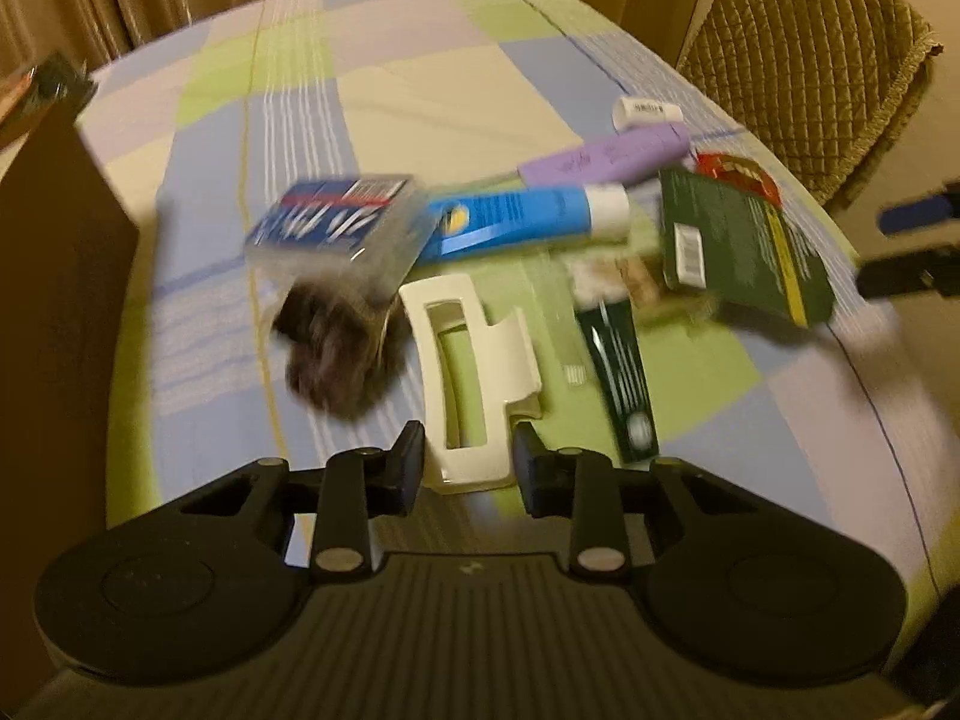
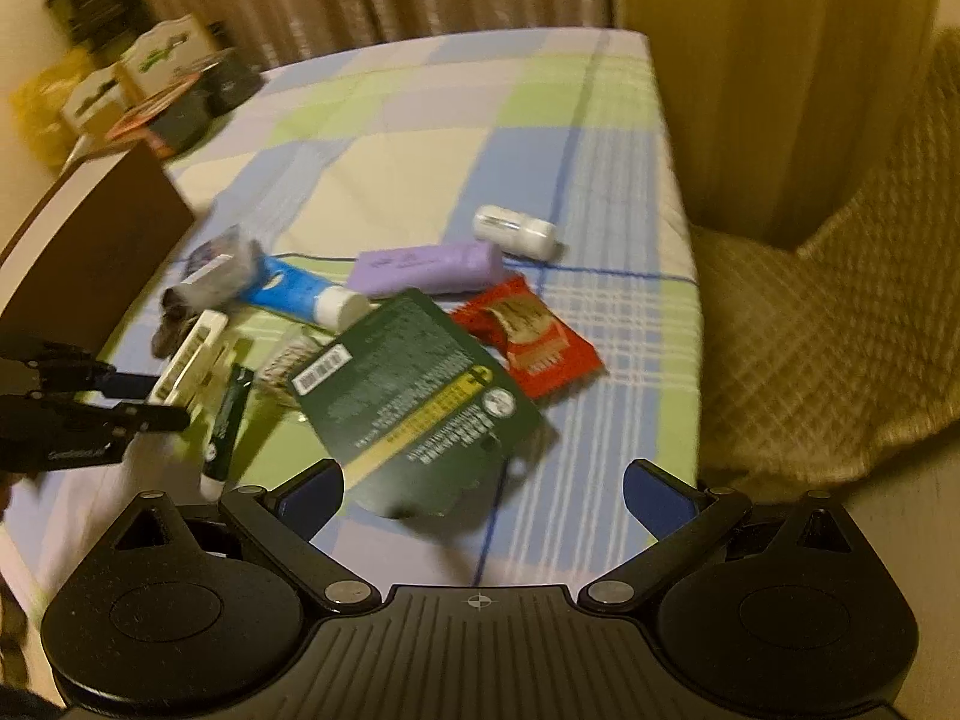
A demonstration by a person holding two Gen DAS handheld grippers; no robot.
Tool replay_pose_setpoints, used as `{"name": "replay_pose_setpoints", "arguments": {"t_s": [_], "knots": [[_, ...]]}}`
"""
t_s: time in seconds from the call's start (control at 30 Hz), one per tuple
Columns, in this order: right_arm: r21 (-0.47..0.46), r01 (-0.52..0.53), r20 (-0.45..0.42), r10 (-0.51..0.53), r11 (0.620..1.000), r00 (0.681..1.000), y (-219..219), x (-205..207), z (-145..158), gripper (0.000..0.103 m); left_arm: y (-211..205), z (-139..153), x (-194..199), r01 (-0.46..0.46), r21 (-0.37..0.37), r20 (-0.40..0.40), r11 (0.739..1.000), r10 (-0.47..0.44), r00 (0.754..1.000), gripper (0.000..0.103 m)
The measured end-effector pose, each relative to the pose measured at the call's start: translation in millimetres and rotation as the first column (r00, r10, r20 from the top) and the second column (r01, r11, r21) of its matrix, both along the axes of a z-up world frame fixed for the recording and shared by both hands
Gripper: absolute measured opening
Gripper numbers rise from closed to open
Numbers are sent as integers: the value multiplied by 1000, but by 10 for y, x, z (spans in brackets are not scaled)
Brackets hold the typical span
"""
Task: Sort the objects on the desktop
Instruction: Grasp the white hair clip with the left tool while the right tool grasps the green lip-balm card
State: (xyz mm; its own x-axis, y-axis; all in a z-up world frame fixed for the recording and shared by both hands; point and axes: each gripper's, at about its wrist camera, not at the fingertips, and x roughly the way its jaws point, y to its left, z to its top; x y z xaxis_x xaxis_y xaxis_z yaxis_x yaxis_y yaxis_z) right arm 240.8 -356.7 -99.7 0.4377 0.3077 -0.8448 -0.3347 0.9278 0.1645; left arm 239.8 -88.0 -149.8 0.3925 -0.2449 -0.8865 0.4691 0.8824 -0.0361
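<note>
The left gripper [image 1: 467,468] sits nearest, its fingers parted around the near end of a white hair clip [image 1: 468,372], not visibly clamped. Rightward lie a blue tube [image 1: 510,219] and green packet [image 2: 414,396]. The right gripper [image 2: 483,495] hangs spread wide, empty, over the checked tablecloth [image 2: 420,120].

left gripper [image 1: 468,468] fingers [image 1: 405,465] flanking white hair claw [image 1: 468,372]

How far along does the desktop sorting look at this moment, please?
Nothing looks sorted yet: the blue tube, purple case, red packet and green card lie jumbled together. The left gripper straddles the white hair claw, not yet shut on it; the right gripper is open, holding nothing. All the sorting remains.
</note>
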Motion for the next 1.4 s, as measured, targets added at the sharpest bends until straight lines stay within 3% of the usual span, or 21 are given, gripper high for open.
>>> {"name": "replay_pose_setpoints", "arguments": {"t_s": [0.13, 0.2, 0.27, 0.33, 0.43, 0.6, 0.7, 0.87, 0.9, 0.93, 1.17, 1.4], "knots": [[-13, -125, 42, 125, 992, 991, 118, -10, -27, 103, 114, 51, -184, 2, -34, -44, 999, -3, 999, 27], [-36, -190, 62, 192, 981, 979, 182, -10, -53, 103, 99, 81, -198, 11, -51, -31, 999, -13, 999, 43], [-56, -235, 75, 238, 970, 968, 236, -4, -79, 103, 42, 71, -161, 3, -48, -5, 999, -3, 1000, 48], [-68, -266, 84, 271, 962, 959, 269, 16, -112, 103, -10, 13, -88, -6, -51, -9, 999, 6, 1000, 48], [-91, -305, 92, 313, 948, 945, 311, 60, -171, 103, -50, -75, -47, -12, -42, -11, 999, 12, 1000, 38], [-128, -452, 124, 467, 883, 876, 393, 136, -244, 102, 0, -75, -111, -21, -54, -16, 998, 20, 1000, 38], [-141, -532, 100, 547, 835, 831, 435, 296, -320, 102, 21, -67, -152, -27, -49, -20, 998, 26, 999, 38], [-120, -599, 39, 606, 792, 794, 468, 539, -456, 102, 33, -64, -227, -48, -45, -24, 998, 47, 999, 38], [-113, -602, 23, 608, 790, 793, 481, 577, -487, 102, 32, -64, -238, -51, -46, -24, 998, 50, 998, 38], [-115, -600, 7, 605, 792, 797, 493, 607, -513, 90, 30, -63, -250, -53, -45, -24, 998, 52, 998, 38], [-103, -568, -39, 567, 817, 823, 541, 567, -583, 90, -7, -56, -261, -85, -32, -16, 996, 85, 996, 37], [-28, -533, -37, 532, 845, 846, 511, 402, -405, 90, -29, 51, -330, -102, -34, -1, 994, 102, 995, 37]]}}
